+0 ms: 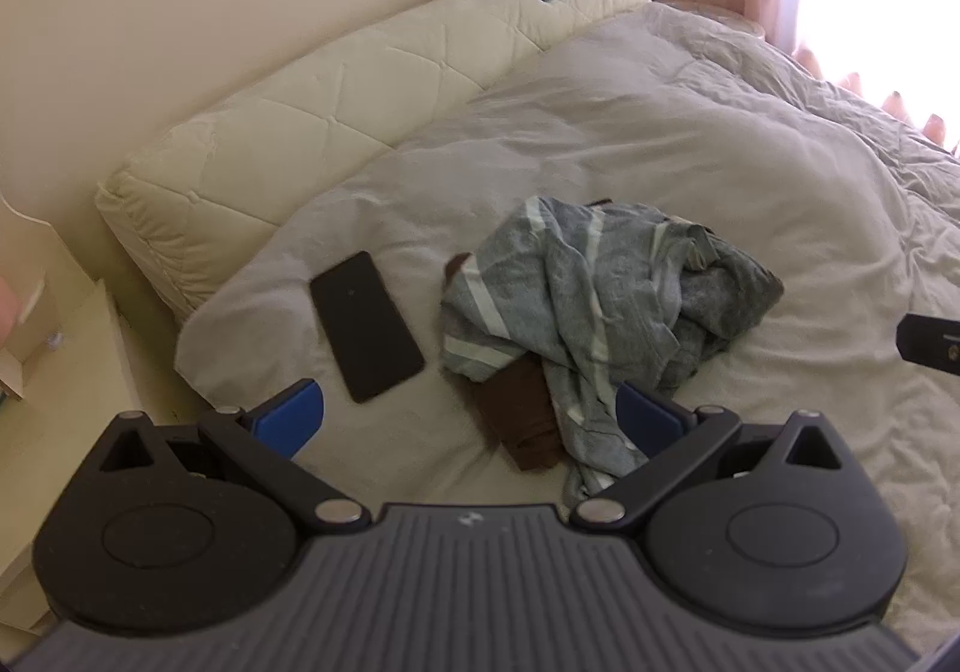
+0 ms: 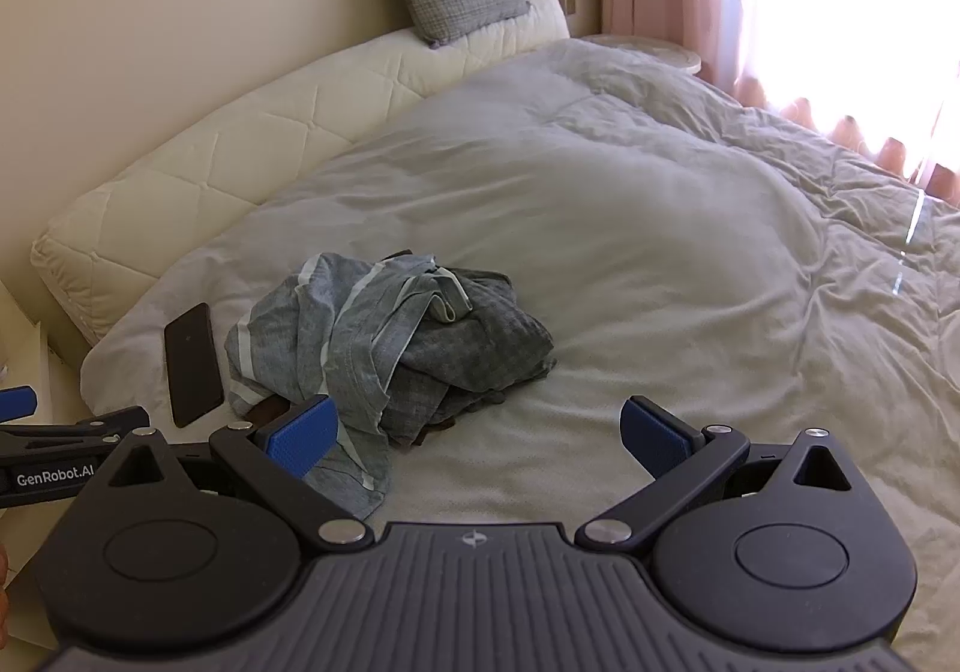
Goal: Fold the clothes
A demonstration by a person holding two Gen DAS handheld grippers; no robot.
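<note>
Folding has not begun: the clothes point(image 1: 594, 312) lie heaped on the bed point(image 1: 690, 144) beside a phone point(image 1: 366, 324), both grippers point(image 1: 468, 420) point(image 2: 477, 432) hover spread wide and empty, likely needing an edge to grasp.

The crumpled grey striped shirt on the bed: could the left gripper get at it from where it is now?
Probably yes. The left gripper is open, and the grey striped shirt lies just ahead of it with nothing between. The phone lies off to the shirt's side, clear of the path.
</note>
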